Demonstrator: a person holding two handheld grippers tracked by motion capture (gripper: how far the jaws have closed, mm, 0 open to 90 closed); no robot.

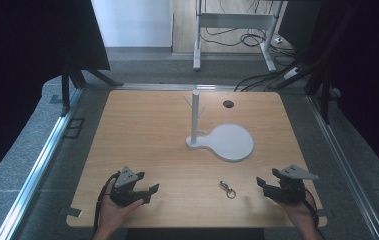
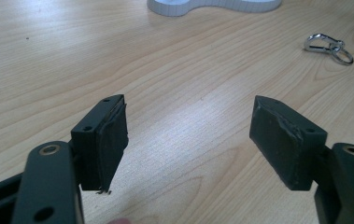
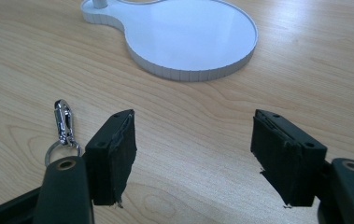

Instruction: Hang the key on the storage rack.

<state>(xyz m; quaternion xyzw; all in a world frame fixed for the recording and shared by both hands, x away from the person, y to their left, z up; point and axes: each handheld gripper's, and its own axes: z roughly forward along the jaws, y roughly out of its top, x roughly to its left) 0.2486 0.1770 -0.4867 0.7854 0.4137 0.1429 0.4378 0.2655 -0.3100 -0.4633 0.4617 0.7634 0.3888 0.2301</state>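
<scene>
Jaws on your left gripper (image 1: 147,192) and right gripper (image 1: 264,186) stand wide apart, gripping nothing. Your key clip (image 1: 227,189) lies on the table (image 1: 142,130) between them, nearer the right.

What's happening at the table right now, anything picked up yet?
Nothing is picked up yet. A person holds the left gripper and the right gripper low over the near edge of the wooden table, both with jaws open and empty. A small metal key clip lies flat between them, closer to the right gripper. Farther back stands a white stand with an upright branched post, nothing hanging on it.
</scene>
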